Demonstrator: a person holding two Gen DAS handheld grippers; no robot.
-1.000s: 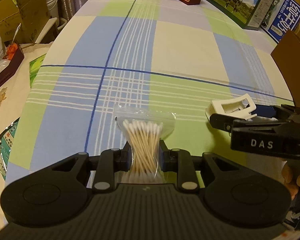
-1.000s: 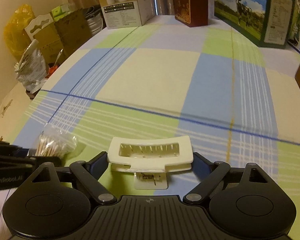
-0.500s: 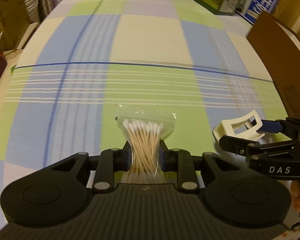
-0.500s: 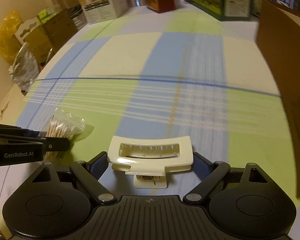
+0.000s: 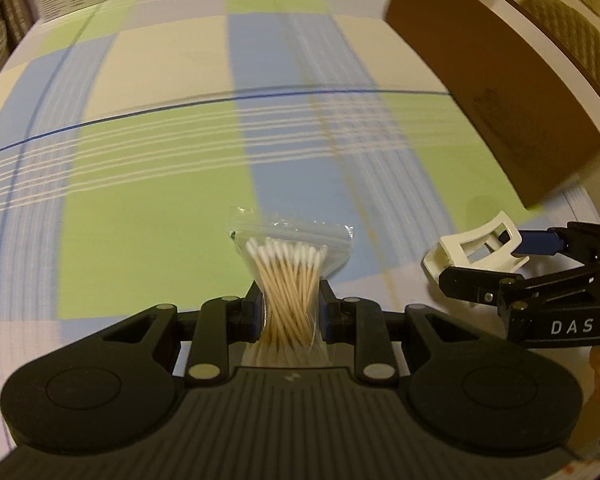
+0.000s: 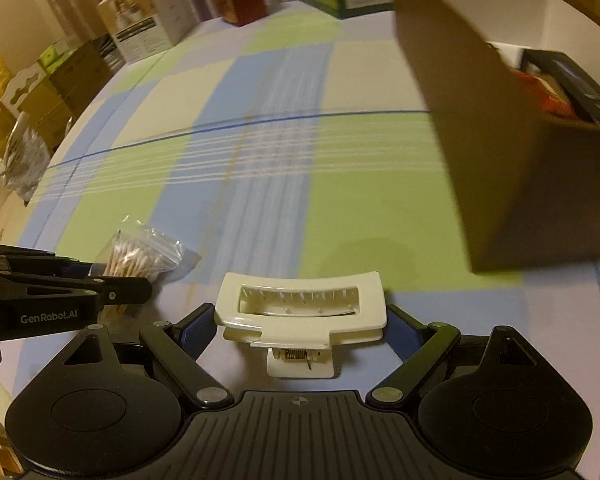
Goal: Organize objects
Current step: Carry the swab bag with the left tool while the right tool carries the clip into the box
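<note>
The left gripper (image 5: 290, 304) is pinching a clear zip bag of cotton swabs (image 5: 290, 256) at the bundle's waist, its jaws standing nearly closed, the bag held clear above the plaid tablecloth (image 5: 156, 208). The right gripper (image 6: 300, 328) is clamping a white hair claw clip (image 6: 300, 304) end to end, its blue pads pressing on the clip's two ends and its jaws standing wide to span it; the clip's spring hinge is facing the camera. An open cardboard box (image 6: 500, 160) is standing just beside the clip, at right, and is holding what may be a dark package and something red, both blurred. Cartons (image 6: 148, 28) are lining the cloth's far edge.
</note>
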